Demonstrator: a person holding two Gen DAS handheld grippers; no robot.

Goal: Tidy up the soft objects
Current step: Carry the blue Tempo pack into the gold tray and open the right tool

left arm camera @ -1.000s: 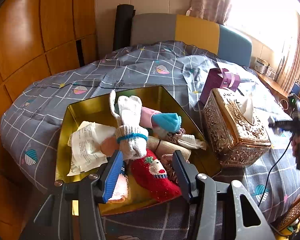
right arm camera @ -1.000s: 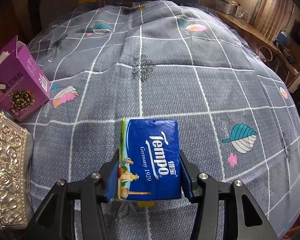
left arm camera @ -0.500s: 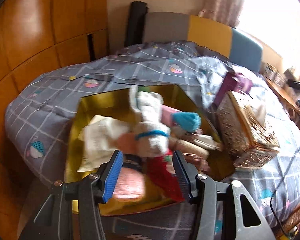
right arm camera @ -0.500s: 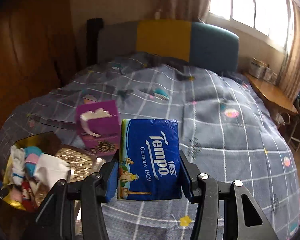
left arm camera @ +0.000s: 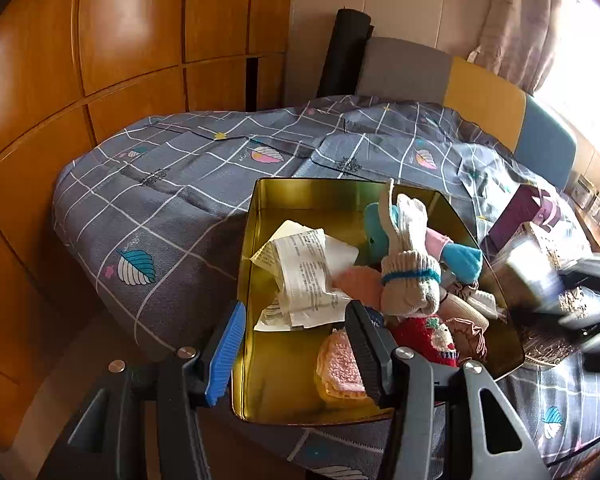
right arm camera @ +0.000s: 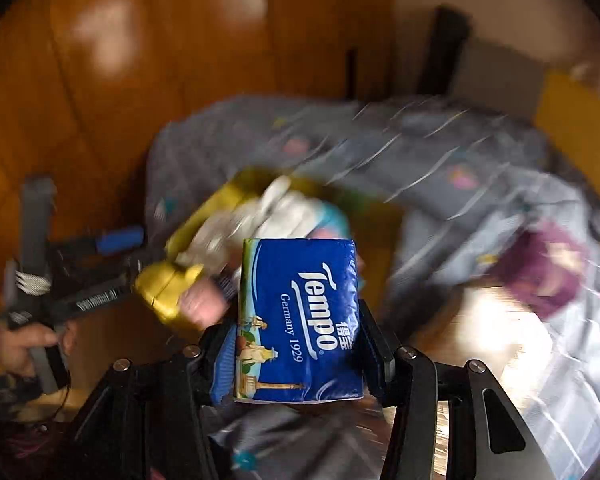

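Swung my right gripper (right arm camera: 298, 354), clamped on the tissue pack (right arm camera: 298, 320), over to the gold tin (left arm camera: 260, 360); left gripper (left arm camera: 296, 350) gapes empty at its near rim, leaving room.

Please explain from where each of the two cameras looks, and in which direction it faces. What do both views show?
Left wrist view: sits on the left gripper, looks down over its open fingers into the gold tin of socks on the bed; the blurred right gripper enters at the right edge.
Right wrist view: sits on the right gripper, which clamps the blue tissue pack, and faces the blurred bed and wooden wardrobe; the left hand shows at left.
Shared: gold tin, bed, wardrobe, purple box.
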